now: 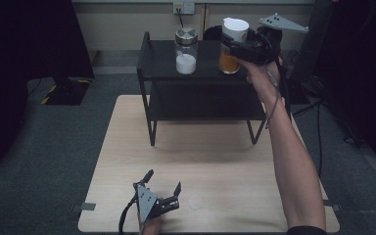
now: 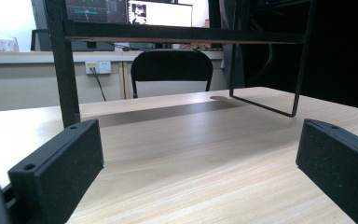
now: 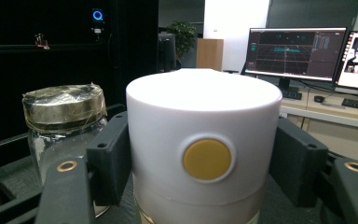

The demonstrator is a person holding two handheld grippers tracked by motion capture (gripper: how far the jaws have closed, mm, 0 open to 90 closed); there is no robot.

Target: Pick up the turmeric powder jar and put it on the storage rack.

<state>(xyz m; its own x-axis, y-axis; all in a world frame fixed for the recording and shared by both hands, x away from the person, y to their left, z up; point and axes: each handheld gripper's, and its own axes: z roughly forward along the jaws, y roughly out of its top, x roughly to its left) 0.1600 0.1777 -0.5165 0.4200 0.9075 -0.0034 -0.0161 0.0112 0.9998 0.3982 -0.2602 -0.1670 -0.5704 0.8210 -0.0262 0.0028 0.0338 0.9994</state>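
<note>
1. Two jaws of our right gripper (image 1: 237,46) clamp the white-lidded jar (image 1: 232,45) on the black shelf's (image 1: 152,58) top.
2. Our left gripper (image 1: 164,183) rests spread wide, holding nothing, on the table (image 1: 215,161).
3. The right gripper view reveals the lid's yellow dot (image 3: 207,159).

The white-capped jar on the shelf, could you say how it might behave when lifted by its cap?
The white-capped jar looks tall and narrow, so probably tippy. Its smooth cap may slip in the right tool.
</note>
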